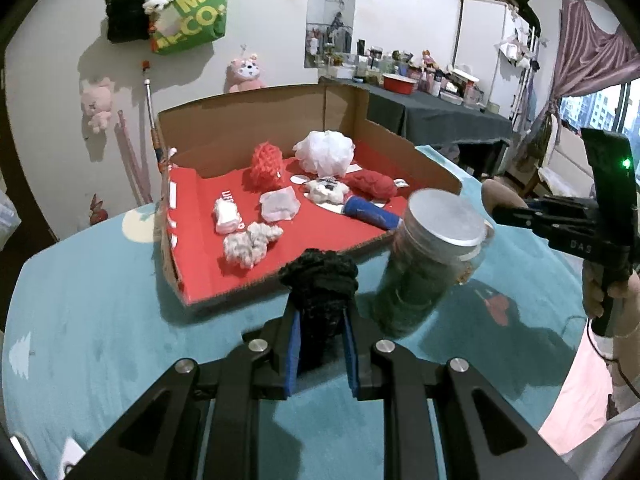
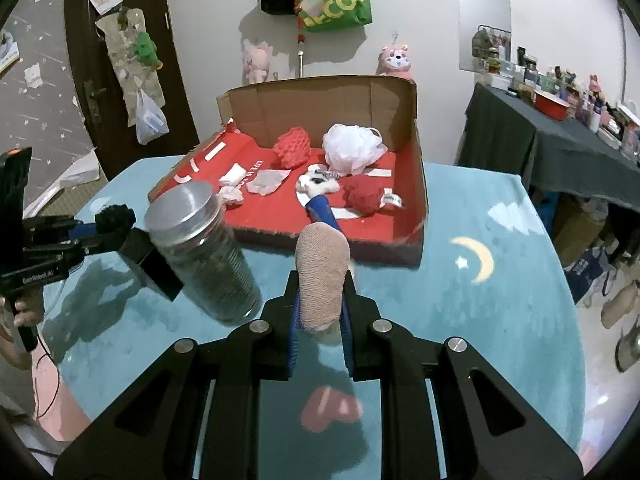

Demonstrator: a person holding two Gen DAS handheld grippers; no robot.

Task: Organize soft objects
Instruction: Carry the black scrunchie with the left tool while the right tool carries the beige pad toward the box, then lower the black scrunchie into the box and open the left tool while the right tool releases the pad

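Left wrist view: the left hand-held gripper (image 1: 320, 320) is clamped narrowly on a black woolly bundle (image 1: 318, 276), which sticks up past the fingertips. Just ahead lies a shallow cardboard box (image 1: 260, 116) with a red floor, where other soft things are already gathered: a white mesh puff (image 1: 325, 151), a red net sponge (image 1: 266, 164), a red rolled cloth (image 1: 370, 183) and white scraps. The bundle is probably on its way into that box. To the right of the fingers a jar with a metal lid (image 1: 440, 224) stands on the teal worktop (image 1: 100, 280), tilted by the lens.

Right wrist view: the right hand-held gripper (image 2: 320, 320) is fully pinched on a beige sock-like piece (image 2: 322, 276), held upright and clear of the worktop. The box sits straight ahead; the jar stands just left of the fingers, and beyond it the other gripper carries its black bundle. Both pieces seem to be held high so as to clear the box's front edge.
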